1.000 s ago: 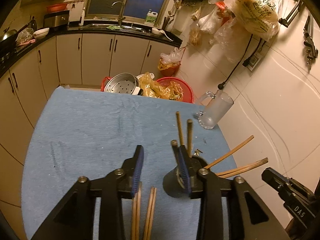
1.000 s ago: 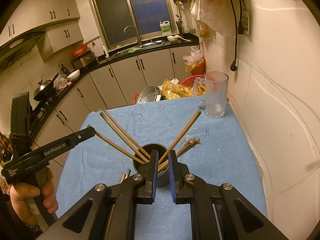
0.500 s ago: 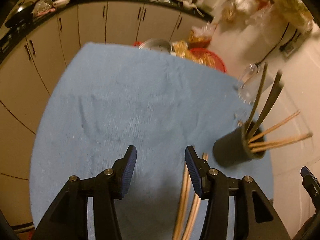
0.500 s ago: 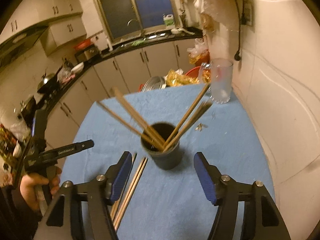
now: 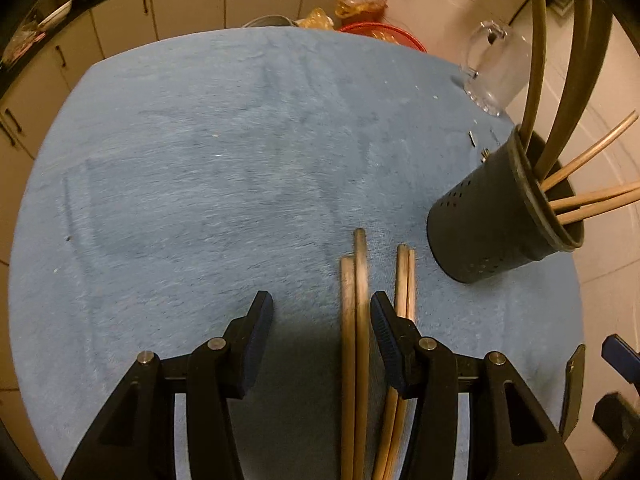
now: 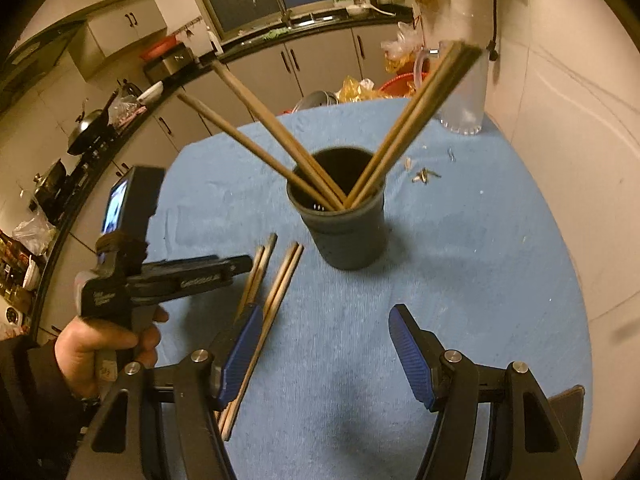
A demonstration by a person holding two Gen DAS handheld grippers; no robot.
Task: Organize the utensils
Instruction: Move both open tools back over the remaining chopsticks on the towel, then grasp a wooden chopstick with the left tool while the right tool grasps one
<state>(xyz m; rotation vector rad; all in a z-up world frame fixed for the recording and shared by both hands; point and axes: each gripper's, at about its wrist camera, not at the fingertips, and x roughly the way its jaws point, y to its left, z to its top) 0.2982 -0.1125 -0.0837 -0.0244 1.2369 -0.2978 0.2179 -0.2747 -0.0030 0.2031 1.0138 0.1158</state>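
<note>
Lying on the blue cloth table (image 5: 200, 160): four loose wooden chopsticks (image 5: 356, 320); five more stand in the black perforated holder (image 6: 344, 224). My left gripper (image 5: 320, 320) has dropped over them, spread; my right gripper (image 6: 326, 348) has released.

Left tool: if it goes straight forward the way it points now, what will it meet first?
Probably the darker pair of chopsticks lying on the blue cloth, already between the open left tool fingers. Depth is unclear.
</note>
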